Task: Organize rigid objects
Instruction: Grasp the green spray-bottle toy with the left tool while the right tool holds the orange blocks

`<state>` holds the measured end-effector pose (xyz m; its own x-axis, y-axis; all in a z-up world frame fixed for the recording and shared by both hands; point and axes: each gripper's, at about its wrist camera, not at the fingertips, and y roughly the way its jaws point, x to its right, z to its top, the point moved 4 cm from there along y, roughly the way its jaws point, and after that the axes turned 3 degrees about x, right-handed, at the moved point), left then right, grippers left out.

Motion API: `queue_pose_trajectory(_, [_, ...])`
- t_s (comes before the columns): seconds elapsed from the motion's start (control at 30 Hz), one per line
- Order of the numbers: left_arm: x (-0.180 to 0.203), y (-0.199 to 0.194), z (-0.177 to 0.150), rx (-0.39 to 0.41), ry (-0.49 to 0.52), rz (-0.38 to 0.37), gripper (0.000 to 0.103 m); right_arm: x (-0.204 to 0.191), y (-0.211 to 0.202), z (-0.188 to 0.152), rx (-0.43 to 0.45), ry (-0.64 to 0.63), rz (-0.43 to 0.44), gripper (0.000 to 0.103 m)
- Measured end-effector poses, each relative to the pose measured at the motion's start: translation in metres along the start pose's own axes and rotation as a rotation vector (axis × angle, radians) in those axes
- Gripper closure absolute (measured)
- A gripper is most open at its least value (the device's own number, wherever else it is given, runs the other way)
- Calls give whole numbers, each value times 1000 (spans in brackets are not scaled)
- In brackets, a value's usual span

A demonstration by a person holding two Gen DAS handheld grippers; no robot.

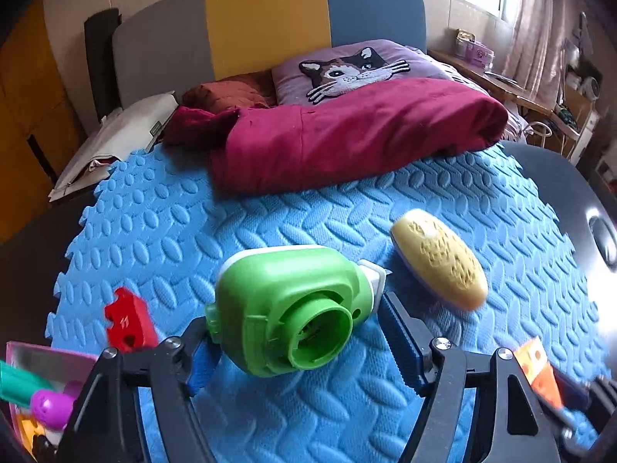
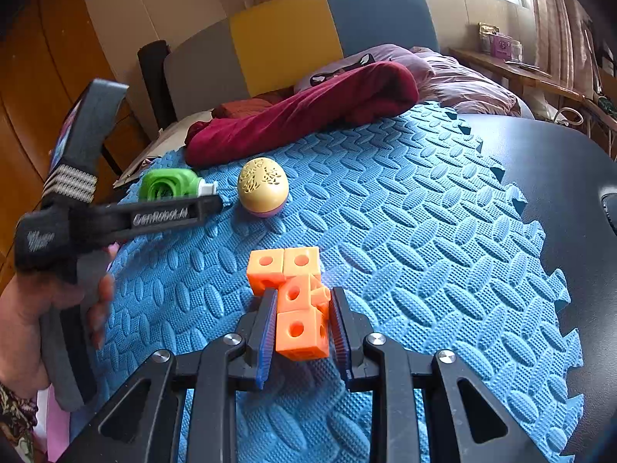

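A green plug-in device (image 1: 285,308) with a white plug end lies on the blue foam mat (image 1: 308,212). My left gripper (image 1: 293,310) straddles it, both pads against its sides. The right wrist view shows that gripper's finger (image 2: 173,212) in front of the device (image 2: 169,187). My right gripper (image 2: 304,292) is shut on a chain of orange holed cubes (image 2: 297,301), low over the mat. Just right of the green device lies a yellow perforated egg-shaped case (image 1: 439,258), also visible further back from the right wrist (image 2: 263,185).
A red puzzle-shaped piece (image 1: 127,322) lies on the mat's left side. A pink box (image 1: 38,366) with small toys sits at the lower left. A crimson blanket (image 1: 347,135) lies at the mat's far edge. The black table (image 2: 559,193) extends right. A hand (image 2: 23,328) holds the left gripper.
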<state>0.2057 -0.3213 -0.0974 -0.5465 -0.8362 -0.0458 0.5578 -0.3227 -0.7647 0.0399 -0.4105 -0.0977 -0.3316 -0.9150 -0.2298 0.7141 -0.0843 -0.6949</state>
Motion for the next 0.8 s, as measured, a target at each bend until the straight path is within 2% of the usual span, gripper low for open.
queue_pose_trajectory(0.2, [-9, -14, -14, -19, -81, -4, 28, -1, 0, 0, 1, -3, -9, 77])
queue_pose_trajectory(0.43, [-17, -46, -35, -3, -159, -39, 28, 2, -1, 0, 2, 3, -16, 77])
queue_pose_trajectory(0.6, [-16, -76, -49, 36, -163, -48, 28, -1, -1, 0, 1, -16, -38, 77])
queue_pose_trajectory(0.8, [-18, -118, -64, 91, -139, -13, 28, -5, 0, 0, -2, -36, -61, 77])
